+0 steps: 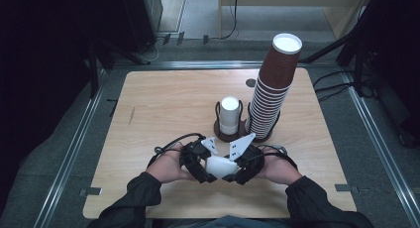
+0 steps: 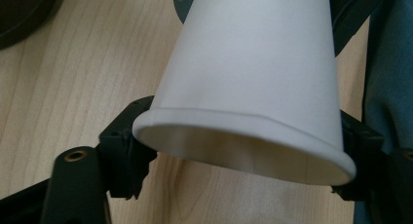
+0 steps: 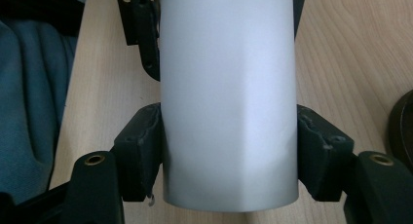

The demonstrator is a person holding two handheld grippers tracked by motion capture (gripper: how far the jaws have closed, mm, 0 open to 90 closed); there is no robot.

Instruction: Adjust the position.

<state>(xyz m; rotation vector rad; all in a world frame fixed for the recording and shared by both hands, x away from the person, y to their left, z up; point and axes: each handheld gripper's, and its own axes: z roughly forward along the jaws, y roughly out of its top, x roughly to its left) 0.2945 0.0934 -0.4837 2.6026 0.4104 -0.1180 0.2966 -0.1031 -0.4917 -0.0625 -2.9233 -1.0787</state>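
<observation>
I hold one white paper cup low over the near part of the wooden table, lying on its side between both grippers. In the left gripper view the cup points its open rim at the camera. My left gripper has a pad against the wall on each side, just behind the rim. My right gripper squeezes the cup across its body, and the wall looks slightly flattened. In the high view the left gripper and right gripper meet at the cup.
Beyond my hands a dark round stand holds a white cup. A tall leaning stack of brown cups rises to its right. A small dark hole marks the far table edge. Sleeves come in from the bottom.
</observation>
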